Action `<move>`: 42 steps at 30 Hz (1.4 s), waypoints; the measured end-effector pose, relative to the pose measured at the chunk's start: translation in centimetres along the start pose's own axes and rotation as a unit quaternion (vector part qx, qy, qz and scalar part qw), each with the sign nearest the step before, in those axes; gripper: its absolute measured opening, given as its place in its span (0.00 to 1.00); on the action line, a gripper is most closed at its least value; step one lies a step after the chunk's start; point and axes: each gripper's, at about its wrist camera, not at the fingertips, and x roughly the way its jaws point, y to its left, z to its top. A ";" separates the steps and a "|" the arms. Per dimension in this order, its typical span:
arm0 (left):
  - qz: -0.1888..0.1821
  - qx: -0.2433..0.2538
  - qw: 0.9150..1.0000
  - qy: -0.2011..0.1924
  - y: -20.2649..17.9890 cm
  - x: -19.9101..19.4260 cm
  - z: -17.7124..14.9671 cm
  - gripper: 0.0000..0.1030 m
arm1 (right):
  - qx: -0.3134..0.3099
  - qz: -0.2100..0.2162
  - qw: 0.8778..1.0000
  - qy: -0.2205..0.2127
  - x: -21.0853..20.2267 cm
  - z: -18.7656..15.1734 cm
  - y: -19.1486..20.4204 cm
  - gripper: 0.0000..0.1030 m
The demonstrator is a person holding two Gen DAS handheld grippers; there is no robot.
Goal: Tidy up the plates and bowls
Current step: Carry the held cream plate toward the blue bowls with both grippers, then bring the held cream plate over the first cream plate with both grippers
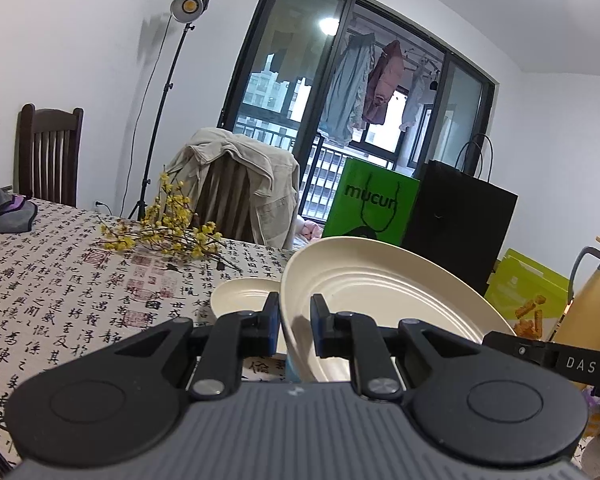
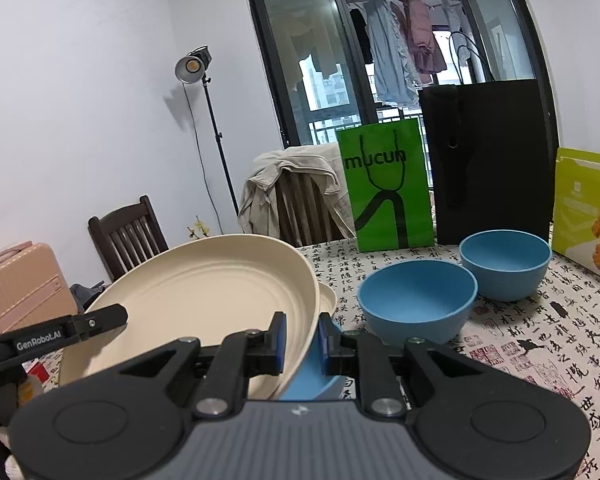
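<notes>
Table (image 2: pixel 540 360) under a calligraphy-print tablecloth carries everything. At its far edge stand a black paper bag (image 2: pixel 488 160) and a green "mucun" paper bag (image 2: pixel 384 192) side by side, with a yellow-green snack box (image 2: pixel 584 208) at the far right corner. Large cream plate (image 2: pixel 204 300) is held tilted above the table, gripped on both sides — left gripper (image 1: pixel 295 320) pinches its rim between blue-padded jaws nearly pressed together, right gripper (image 2: pixel 303 340) does the same on the opposite rim. Under the lifted plate a smaller cream plate (image 1: pixel 240 296) lies flat on the cloth, mid-table, its rim poking out beside the big one in both views. A blue bowl (image 2: pixel 308 380) sits just beneath the held plate's near edge, mostly hidden. Two more blue bowls stand to the right: nearer blue bowl (image 2: pixel 416 300) mid-table, farther blue bowl (image 2: pixel 504 264) just behind it toward the black bag, the two touching or close to it — can't tell which. A sprig of yellow flowers (image 1: pixel 168 228) lies on the cloth near the far left edge. A gold thermos jug (image 1: pixel 588 300) stands at the right edge in the left wrist view. Chair with a beige jacket (image 1: pixel 236 176) draped on it beyond the table.
</notes>
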 end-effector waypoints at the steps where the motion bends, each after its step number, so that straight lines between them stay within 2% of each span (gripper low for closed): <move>1: -0.001 0.000 1.000 0.001 -0.1 0.1 -0.1 0.15 | -0.001 -0.002 1.000 0.000 -0.1 -0.1 0.0 0.15; 42: -0.054 0.009 0.998 0.039 -2.9 0.9 -4.0 0.15 | 0.021 -0.048 0.999 -0.008 -3.8 -3.0 -3.5 0.16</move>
